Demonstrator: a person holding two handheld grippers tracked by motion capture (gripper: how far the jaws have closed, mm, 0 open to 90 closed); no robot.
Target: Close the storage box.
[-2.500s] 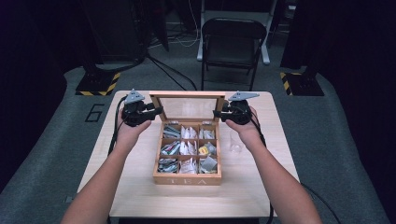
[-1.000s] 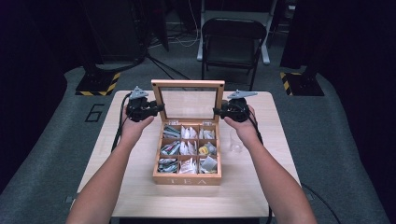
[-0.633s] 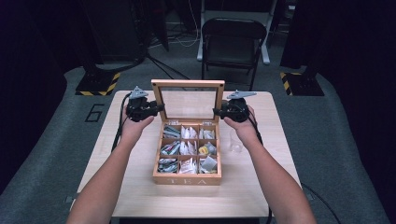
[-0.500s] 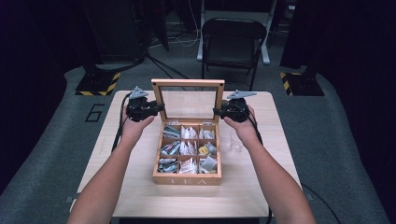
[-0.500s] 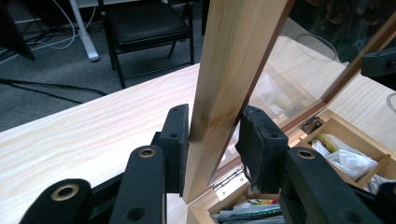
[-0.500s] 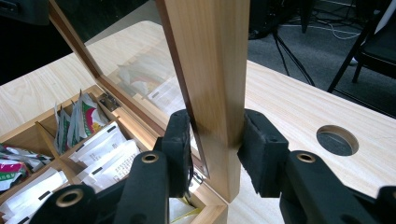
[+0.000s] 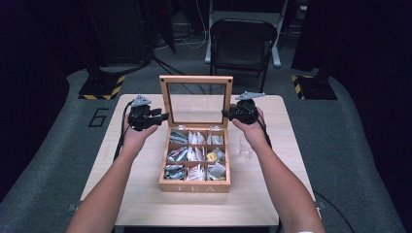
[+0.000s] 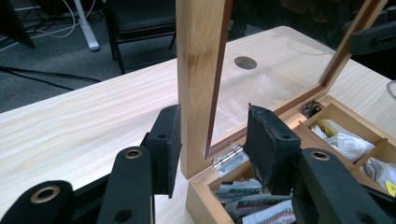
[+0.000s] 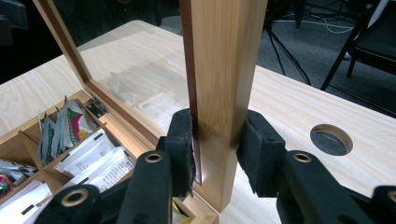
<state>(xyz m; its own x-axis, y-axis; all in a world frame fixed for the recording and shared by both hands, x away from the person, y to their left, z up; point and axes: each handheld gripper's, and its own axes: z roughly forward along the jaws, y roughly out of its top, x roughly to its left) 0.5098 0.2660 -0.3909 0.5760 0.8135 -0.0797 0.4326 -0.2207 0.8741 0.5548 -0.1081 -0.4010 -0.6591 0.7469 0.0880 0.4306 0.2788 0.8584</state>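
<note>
A wooden tea box [image 7: 194, 187] with sachets in several compartments sits mid-table, its glass-paned lid [image 7: 196, 79] standing upright. My left gripper [image 7: 163, 116] straddles the lid's left rail [image 8: 198, 70]; its jaws have just been opening. In the left gripper view [image 8: 212, 112] one pad rests by the wood and the other stands clear of it. My right gripper [image 7: 227, 114] is shut on the lid's right rail [image 9: 224, 56], and in the right gripper view [image 9: 218, 121] both pads press the wood.
A clear cup [image 7: 244, 145] stands just right of the box, under my right wrist. The pale wooden table [image 7: 121, 194] has a round cable hole [image 9: 331, 139] behind the lid. A black folding chair [image 7: 240, 43] stands beyond the far edge.
The lid has swung up from a low tilt to upright, with both grippers rising at its side rails. Over the last second the hands have barely moved.
</note>
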